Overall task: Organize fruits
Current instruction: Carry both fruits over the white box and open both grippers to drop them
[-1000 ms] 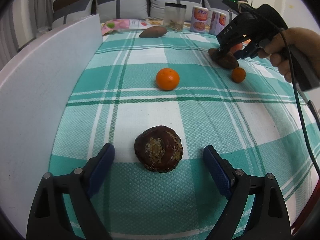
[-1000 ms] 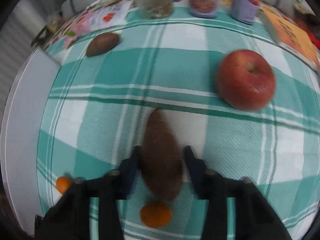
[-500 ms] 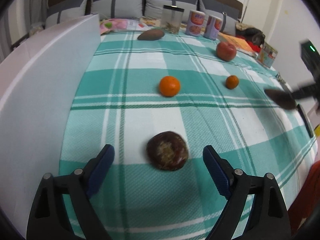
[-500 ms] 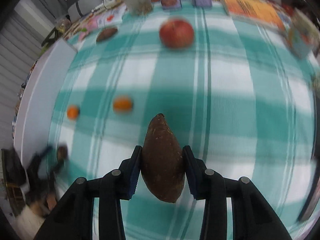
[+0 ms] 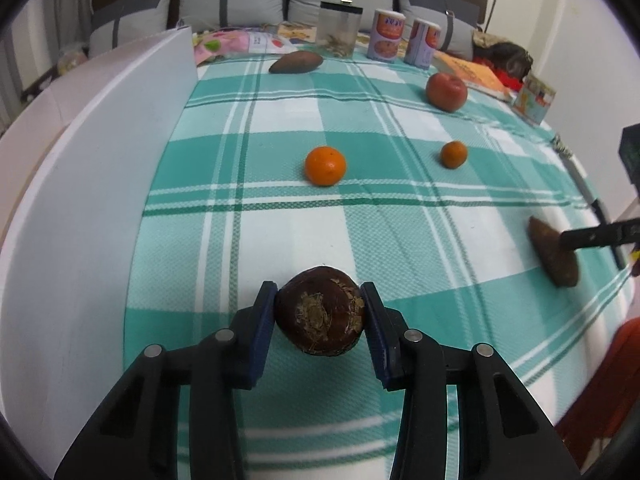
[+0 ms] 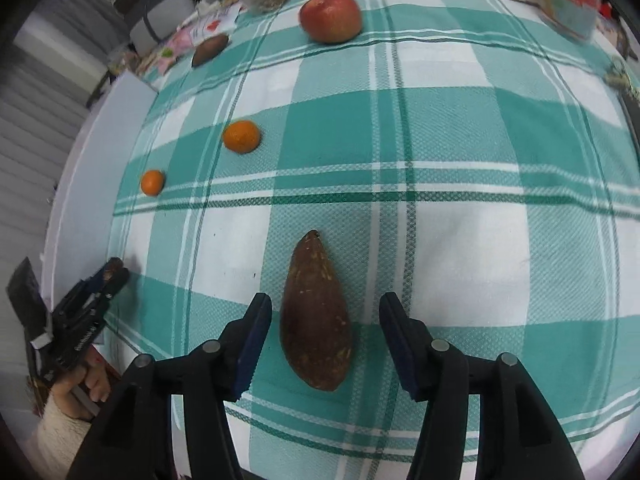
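Observation:
My left gripper is shut on a dark brown round fruit at the near edge of the checked cloth. My right gripper is open, its jaws on either side of a brown sweet potato that lies on the cloth; that sweet potato also shows in the left wrist view. Two oranges, a red apple and a second sweet potato lie further back.
A white board stands along the left side of the cloth. A clear jar, two cans and books stand at the far edge. The left gripper and hand show in the right wrist view.
My left gripper closed on the dark round fruit. My right gripper carried the sweet potato to the near right of the cloth, set it down and opened.

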The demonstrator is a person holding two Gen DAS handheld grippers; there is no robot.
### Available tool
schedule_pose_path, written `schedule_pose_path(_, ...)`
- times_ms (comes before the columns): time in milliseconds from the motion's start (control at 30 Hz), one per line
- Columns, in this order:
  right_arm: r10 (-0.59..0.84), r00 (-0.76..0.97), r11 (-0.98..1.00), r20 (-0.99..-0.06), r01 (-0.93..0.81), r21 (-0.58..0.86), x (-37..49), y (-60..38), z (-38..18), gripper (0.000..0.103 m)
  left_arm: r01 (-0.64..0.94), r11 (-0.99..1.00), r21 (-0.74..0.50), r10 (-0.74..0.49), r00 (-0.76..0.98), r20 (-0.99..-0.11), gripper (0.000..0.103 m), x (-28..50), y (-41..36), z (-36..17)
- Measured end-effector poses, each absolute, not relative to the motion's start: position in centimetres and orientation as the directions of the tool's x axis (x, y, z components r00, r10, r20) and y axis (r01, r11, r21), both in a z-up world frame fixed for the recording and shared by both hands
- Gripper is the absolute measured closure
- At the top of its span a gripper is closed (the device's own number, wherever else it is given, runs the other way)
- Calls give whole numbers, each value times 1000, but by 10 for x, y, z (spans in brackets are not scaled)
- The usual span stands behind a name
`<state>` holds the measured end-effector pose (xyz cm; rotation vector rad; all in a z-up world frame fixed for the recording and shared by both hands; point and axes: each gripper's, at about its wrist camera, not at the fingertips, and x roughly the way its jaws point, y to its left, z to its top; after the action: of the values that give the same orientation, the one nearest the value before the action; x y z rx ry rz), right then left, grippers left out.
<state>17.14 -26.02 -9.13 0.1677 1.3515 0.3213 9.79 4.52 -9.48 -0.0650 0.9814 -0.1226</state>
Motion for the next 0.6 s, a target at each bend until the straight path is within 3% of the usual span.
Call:
schedule_pose_path(100,235,132,960,-963,-184,209,171,-240,-101,47,70,988,-138,-154,539,-828,60,94,44,-87)
schedule_pose_path(167,199,115,964,-973,-203,173,167,-234,-108,61,74,985,-153,-169,538,-826,60,88,44,-78)
schedule_pose_path(267,182,140,966,-973,-212,150,165,-231,-106,63,72,982,-174,-185,545,-818,60,76,51,-58)
schedule_pose_path(433,360,217,927,-907,-194,321,154,-228,-57,63,40,974,-224,-203,597,-776,60,51,93,0)
schedule_pose_path(600,555,258,822,-791,-317,474,148,-169,15,63,-100,977,-187,-70,680,-730,60,33,180,49)
